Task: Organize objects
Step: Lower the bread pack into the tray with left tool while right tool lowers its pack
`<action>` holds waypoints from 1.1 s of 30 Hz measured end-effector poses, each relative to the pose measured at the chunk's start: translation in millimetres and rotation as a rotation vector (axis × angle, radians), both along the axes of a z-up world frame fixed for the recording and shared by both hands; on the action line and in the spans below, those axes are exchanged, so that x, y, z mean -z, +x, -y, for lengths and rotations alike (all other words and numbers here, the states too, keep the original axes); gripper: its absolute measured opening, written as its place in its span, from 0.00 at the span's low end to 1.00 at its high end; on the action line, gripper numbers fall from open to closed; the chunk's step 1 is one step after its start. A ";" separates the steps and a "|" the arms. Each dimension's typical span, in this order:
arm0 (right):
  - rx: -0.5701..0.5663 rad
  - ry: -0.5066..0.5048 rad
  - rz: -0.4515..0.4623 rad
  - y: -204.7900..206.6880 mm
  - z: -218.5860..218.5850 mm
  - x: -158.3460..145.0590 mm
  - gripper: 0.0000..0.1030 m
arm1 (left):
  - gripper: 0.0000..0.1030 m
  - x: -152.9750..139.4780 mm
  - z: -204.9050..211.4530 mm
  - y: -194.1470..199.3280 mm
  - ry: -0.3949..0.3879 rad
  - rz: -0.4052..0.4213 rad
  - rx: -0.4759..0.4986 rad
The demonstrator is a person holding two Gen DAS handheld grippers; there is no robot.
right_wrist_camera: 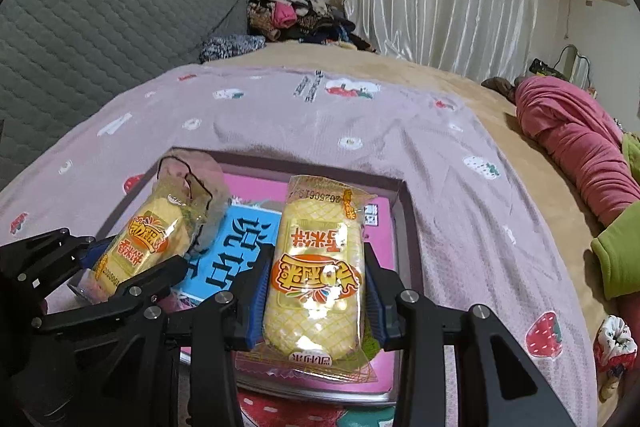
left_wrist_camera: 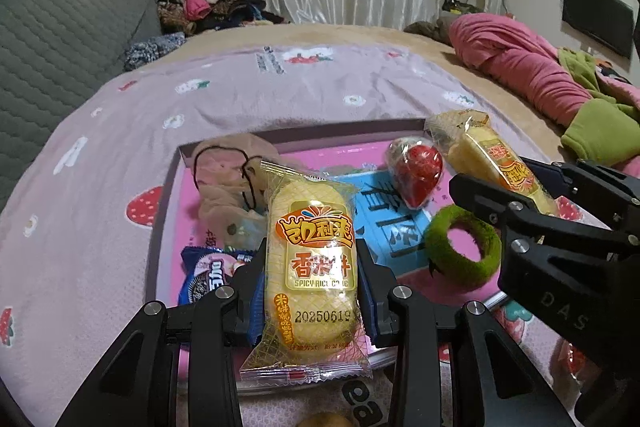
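Note:
My left gripper (left_wrist_camera: 311,271) is shut on a yellow rice cracker packet (left_wrist_camera: 310,247), held lengthwise over the near part of a shallow pink-floored tray (left_wrist_camera: 166,203). My right gripper (right_wrist_camera: 316,287) is shut on a second yellow rice cracker packet (right_wrist_camera: 316,267) over the tray's right half (right_wrist_camera: 408,223). Each gripper shows in the other's view: the right gripper (left_wrist_camera: 520,187) with its packet (left_wrist_camera: 490,155), and the left gripper (right_wrist_camera: 132,267) with its packet (right_wrist_camera: 152,231). In the tray lie an Oreo packet (left_wrist_camera: 202,277), a mesh pouch (left_wrist_camera: 226,175), a red wrapped strawberry (left_wrist_camera: 418,173), a green fuzzy ring (left_wrist_camera: 462,249) and a blue card (left_wrist_camera: 384,227).
The tray sits on a pink strawberry-print cloth (left_wrist_camera: 120,147) spread over a bed. A grey quilted cushion (left_wrist_camera: 68,35) stands at the left and a clothes pile (left_wrist_camera: 200,3) behind it. A pink blanket (left_wrist_camera: 520,59) and green garment (left_wrist_camera: 600,135) lie right. A scrunchie (right_wrist_camera: 614,343) lies near the cloth's right edge.

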State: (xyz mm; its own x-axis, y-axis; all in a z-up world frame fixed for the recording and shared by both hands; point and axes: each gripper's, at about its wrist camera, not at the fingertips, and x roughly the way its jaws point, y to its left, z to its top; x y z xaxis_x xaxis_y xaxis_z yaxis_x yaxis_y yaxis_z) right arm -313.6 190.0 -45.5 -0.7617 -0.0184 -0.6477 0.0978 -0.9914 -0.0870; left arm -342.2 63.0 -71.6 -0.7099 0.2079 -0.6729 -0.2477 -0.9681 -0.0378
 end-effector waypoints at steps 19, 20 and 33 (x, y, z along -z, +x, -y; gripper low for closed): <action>-0.020 0.034 0.092 -17.0 5.9 26.5 0.40 | 0.37 22.3 -1.1 -11.5 -0.019 0.069 0.001; -0.019 0.036 0.095 -17.7 6.1 27.6 0.40 | 0.37 23.5 -1.1 -12.2 -0.024 0.072 -0.002; -0.010 0.073 0.155 -24.6 10.0 41.4 0.40 | 0.38 30.9 -2.7 -13.1 -0.058 0.086 -0.004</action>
State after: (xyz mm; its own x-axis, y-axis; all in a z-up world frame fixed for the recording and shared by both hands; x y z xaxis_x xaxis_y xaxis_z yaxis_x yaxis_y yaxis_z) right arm -338.1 180.0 -86.9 -0.6527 0.0266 -0.7572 0.1250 -0.9819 -0.1423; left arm -355.3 65.7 -102.4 -0.6499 0.1643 -0.7420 -0.2422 -0.9702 -0.0027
